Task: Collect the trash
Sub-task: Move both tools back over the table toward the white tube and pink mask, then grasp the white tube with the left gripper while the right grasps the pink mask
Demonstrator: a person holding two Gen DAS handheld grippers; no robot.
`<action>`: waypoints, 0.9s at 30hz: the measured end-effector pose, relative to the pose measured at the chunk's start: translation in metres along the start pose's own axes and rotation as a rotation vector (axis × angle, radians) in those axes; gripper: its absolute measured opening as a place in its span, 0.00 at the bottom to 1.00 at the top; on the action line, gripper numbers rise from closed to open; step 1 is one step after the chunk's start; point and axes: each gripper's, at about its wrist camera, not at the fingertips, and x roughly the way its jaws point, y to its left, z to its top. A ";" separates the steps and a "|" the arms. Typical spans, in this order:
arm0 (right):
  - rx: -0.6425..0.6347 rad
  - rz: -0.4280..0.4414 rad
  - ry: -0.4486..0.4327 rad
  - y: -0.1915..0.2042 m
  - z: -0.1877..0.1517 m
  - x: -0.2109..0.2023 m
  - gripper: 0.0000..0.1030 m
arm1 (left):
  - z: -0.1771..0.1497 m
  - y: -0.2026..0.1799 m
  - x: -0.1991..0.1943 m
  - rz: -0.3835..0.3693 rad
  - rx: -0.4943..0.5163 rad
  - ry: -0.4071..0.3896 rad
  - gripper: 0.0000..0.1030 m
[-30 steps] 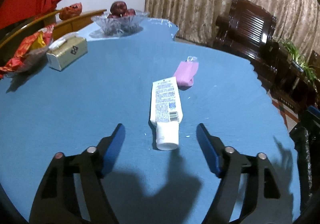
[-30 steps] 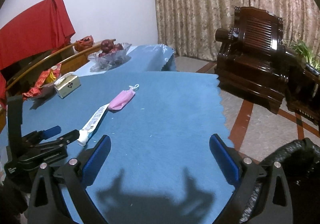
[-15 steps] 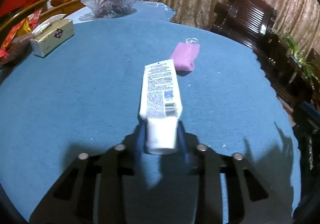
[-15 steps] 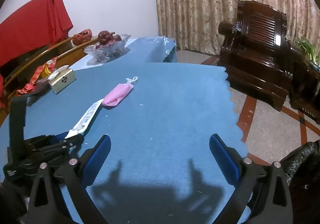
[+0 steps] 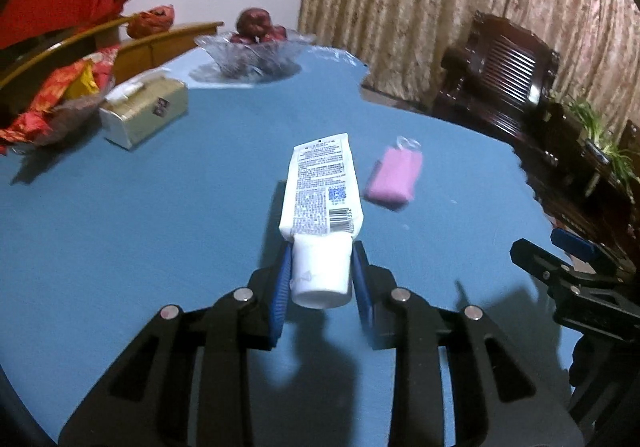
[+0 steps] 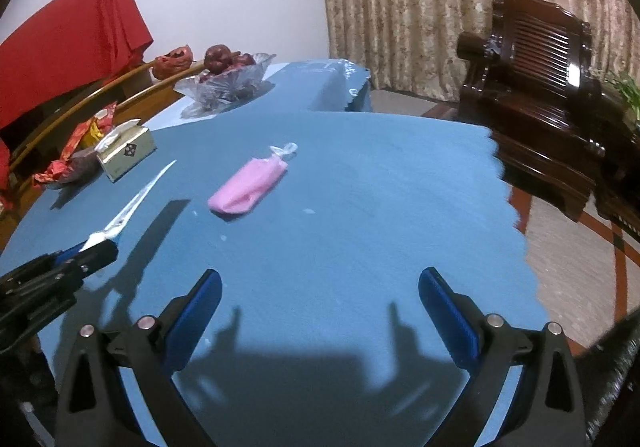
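Left gripper [image 5: 320,279]: jaws have just closed; blue pads now clamp the white cap end of the tube [image 5: 320,191].
Tube: flattened white squeeze tube, printed label and barcode facing up, raised clear of the table [image 5: 120,227] with its crimped end tilted upward (its shadow falls on the cloth beside it).
Right gripper [image 6: 320,307]: jaws spread wide, nothing between them, above the blue cloth.
Pink mask [image 6: 248,187]: lying flat on the table, just beside the tube's far end, untouched.
Tissue box [image 5: 144,117]: near the table's left edge, well apart from both grippers.
Fruit bowl [image 5: 252,55]: glass, at the far end.
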 end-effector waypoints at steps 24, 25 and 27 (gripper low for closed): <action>-0.028 0.090 0.141 0.054 0.045 0.104 0.58 | 0.036 0.046 0.044 0.079 -0.021 -0.007 0.28; -0.027 0.103 0.147 0.056 0.044 0.105 0.49 | 0.036 0.045 0.043 0.079 -0.020 -0.008 0.28; -0.038 0.118 0.148 0.058 0.044 0.103 0.37 | 0.037 0.043 0.041 0.078 -0.017 -0.010 0.28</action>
